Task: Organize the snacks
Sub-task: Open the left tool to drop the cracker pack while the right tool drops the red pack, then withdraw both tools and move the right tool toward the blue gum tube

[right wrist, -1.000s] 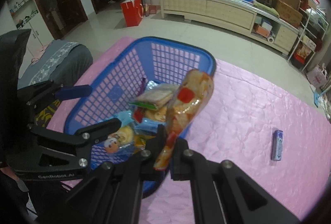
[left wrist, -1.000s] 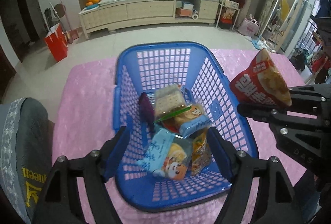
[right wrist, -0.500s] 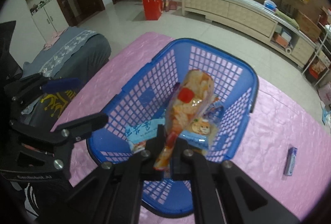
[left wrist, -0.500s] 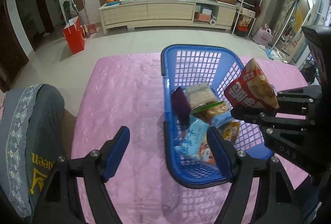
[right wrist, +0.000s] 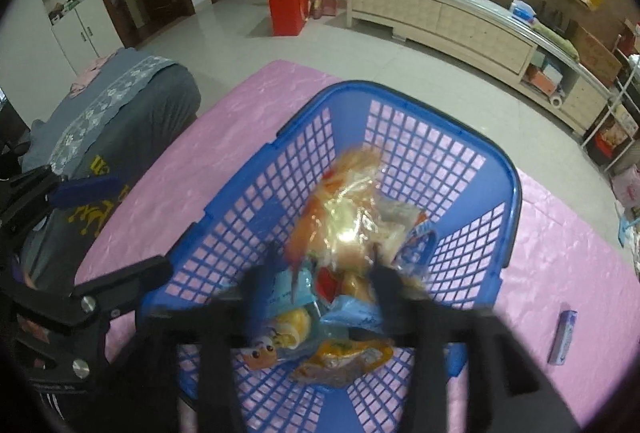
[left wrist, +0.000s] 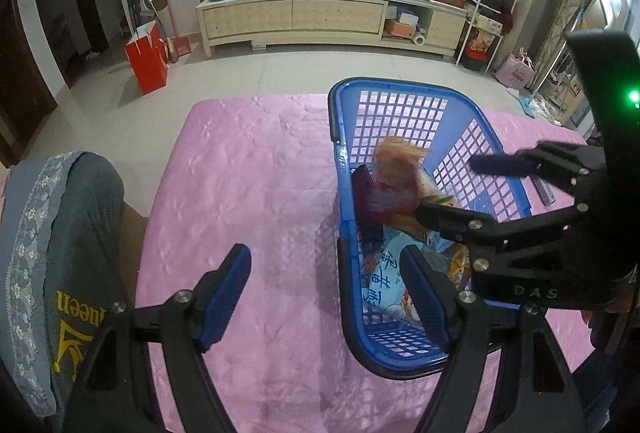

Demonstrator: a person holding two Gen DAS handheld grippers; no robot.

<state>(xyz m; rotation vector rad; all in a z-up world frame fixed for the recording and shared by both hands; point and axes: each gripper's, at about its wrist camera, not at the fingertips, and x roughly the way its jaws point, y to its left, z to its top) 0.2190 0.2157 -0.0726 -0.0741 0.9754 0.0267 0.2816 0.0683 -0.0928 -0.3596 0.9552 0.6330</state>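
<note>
A blue mesh basket (left wrist: 340, 153) (right wrist: 516, 193) stands on the pink tablecloth and holds several snack packets, among them a light blue one (left wrist: 384, 273) (right wrist: 280, 337) and a purple one (left wrist: 364, 189). An orange-red chip bag (left wrist: 400, 169) (right wrist: 344, 217), blurred, drops free onto that pile. My right gripper (left wrist: 460, 189) (right wrist: 322, 273) hovers over the basket with its jaws opening, and its pads are clear of the bag. Lower in the left wrist view, my left gripper (left wrist: 324, 265) (right wrist: 116, 229) stands open and empty, straddling the basket's left wall.
A small blue gum pack (right wrist: 562, 337) lies on the pink cloth (left wrist: 248, 193) right of the basket. A grey covered seat (left wrist: 60, 233) borders the table's left side. Beyond are tiled floor, a red bag (left wrist: 146, 61) and a long cabinet (left wrist: 320, 17).
The right gripper's jaws have gone from shut on the chip bag to apart, and the bag has fallen toward the basket. Both hands have shifted; the basket now sits further right in the left wrist view.
</note>
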